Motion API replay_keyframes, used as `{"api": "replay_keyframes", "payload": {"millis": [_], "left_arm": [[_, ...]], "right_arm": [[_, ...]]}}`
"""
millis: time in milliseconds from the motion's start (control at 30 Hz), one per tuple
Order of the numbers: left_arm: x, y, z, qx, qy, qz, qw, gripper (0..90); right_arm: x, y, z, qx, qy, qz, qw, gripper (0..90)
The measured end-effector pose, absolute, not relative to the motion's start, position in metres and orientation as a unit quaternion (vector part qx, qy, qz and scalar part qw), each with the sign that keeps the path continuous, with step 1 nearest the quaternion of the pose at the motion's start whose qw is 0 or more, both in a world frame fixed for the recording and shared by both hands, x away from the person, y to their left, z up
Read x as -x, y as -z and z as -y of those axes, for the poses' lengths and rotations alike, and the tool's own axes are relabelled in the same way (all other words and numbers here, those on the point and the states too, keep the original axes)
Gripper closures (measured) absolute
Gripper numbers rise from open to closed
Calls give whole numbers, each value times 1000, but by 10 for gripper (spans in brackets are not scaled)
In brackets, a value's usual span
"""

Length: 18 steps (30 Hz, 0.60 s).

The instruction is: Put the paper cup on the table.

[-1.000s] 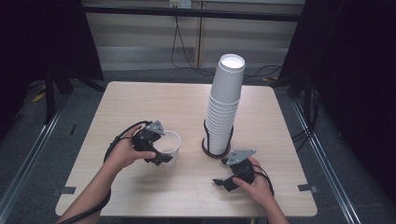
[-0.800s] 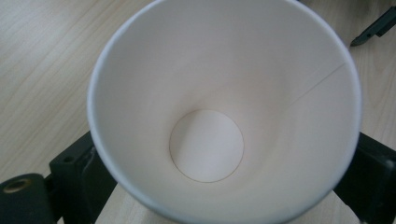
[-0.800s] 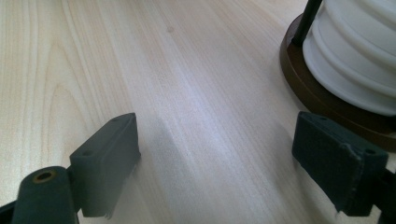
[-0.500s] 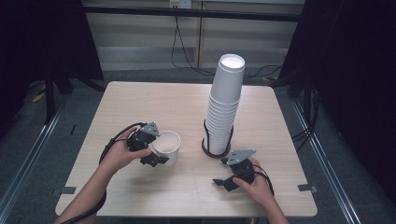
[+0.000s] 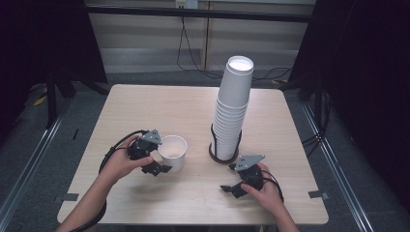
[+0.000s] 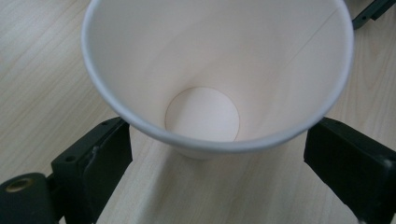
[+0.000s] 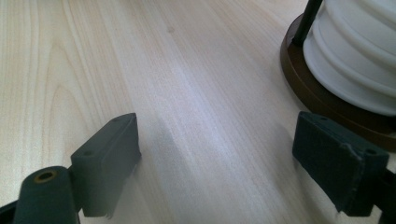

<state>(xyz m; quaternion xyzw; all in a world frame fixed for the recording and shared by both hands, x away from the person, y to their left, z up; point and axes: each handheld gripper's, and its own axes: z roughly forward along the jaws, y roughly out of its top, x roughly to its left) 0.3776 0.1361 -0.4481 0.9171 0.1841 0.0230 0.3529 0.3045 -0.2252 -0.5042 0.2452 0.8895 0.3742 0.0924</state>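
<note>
A single white paper cup [image 5: 172,150] stands upright on the wooden table [image 5: 159,106], empty inside [image 6: 205,84]. My left gripper [image 5: 164,153] reaches around it from the left. Its jaws have just been closing, and bare table still shows between each pad [image 6: 100,161] and the cup's wall. A tall stack of white cups [image 5: 232,111] rises from a dark round holder [image 5: 223,157] at the middle right. My right gripper [image 5: 228,177] rests low in front of that holder, open, with bare wood between its jaws [image 7: 215,154]. The holder's base [image 7: 327,102] lies just past its right jaw.
The left gripper's black cable [image 5: 113,147] loops on the table behind the hand. Thin black rods [image 7: 306,21] rise from the holder around the stack. Dark curtains and floor rails [image 5: 29,159] surround the table.
The left gripper's jaws have drawn closer around the single cup, and hand and cup have shifted slightly left. The right hand has stayed where it was.
</note>
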Motion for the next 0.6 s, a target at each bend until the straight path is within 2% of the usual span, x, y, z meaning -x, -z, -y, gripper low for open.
{"api": "replay_keyframes", "payload": {"millis": [600], "left_arm": [[-371,458,-152,-917,-25,-192,350,100]], "right_arm": [[-304,504,225,-245,-374,-890,92,144]]}}
